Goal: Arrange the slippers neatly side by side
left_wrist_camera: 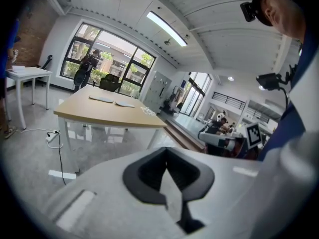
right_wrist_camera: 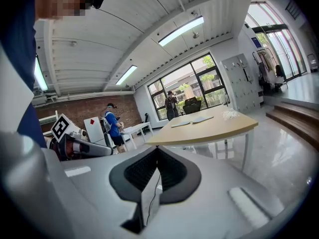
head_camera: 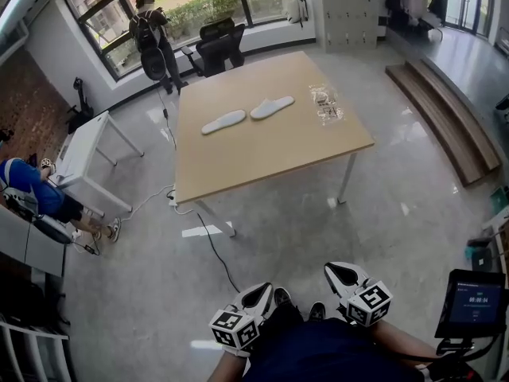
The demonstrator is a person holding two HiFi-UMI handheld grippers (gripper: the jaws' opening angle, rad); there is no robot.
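While both pairs of fingers are pressed together with nothing between them, the grippers sit low, close against the person's body, well apart from the bench.

Left gripper [left_wrist_camera: 167, 172]: smooth pale grey shell, dark ribbed fingers [left_wrist_camera: 147, 176] meeting in a closed V. Right gripper [right_wrist_camera: 155, 176]: same build, dark fingers [right_wrist_camera: 135, 177] closed on a thin seam. Each carries a white cube printed with black square markers.

Slippers: two, flat, white and sole-shaped, thin and soft-looking. Left slipper [head_camera: 223, 122] and right slipper [head_camera: 272, 107] lie on the far half of the bench, nearly end to end along one slanted line, with a narrow gap between them.

Bench [head_camera: 262, 161]: large, roughly square top in matte light wood on slim white legs. A crinkled clear plastic wrapper [head_camera: 326, 106] lies near its right edge, just beside the right slipper.

Between the person and the bench is open, glossy grey floor. A black cable [head_camera: 211, 247] snakes across it from under the bench's near left corner.

Surroundings: small white side table [head_camera: 86, 153] to the left, a seated person in blue [head_camera: 28, 185] beyond it. Black office chair [head_camera: 220, 44] behind the bench; a person with a backpack [head_camera: 151, 34] stands at the big windows. Low wooden platform [head_camera: 445, 118] to the right, a small screen on a stand [head_camera: 471, 301] at near right.
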